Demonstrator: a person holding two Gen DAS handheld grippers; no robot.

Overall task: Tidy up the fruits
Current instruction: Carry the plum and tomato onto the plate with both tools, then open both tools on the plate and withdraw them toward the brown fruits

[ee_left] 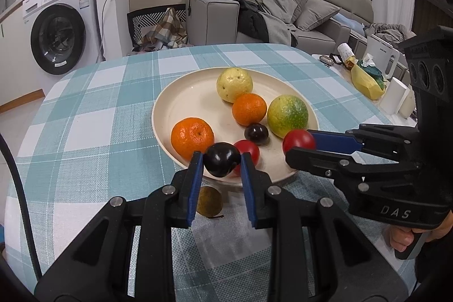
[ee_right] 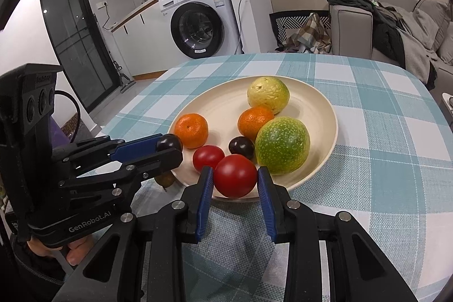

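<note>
The counter (ee_left: 85,115) under its blue-and-white checked cloth fills the middle of both my views, with the washing machine (ee_left: 61,27) at upper left of the left view. The cream plate (ee_left: 195,101) sits at centre. On it I count two green-yellow round fruits (ee_left: 287,115), two oranges (ee_left: 192,141), one red tomato (ee_left: 247,151) and one dark plum (ee_left: 256,133). A small brown fruit (ee_left: 209,201) lies on the cloth just before the plate's near rim.

My left tongs (ee_left: 222,160) are clamped on a second dark plum (ee_left: 221,162) over that rim, pointing toward the plate. My right tongs (ee_right: 235,177) are clamped on a second tomato (ee_right: 235,175), also at the near rim.

The right handle reads "DAS"; the left handle reads "GenRobot.AI".
</note>
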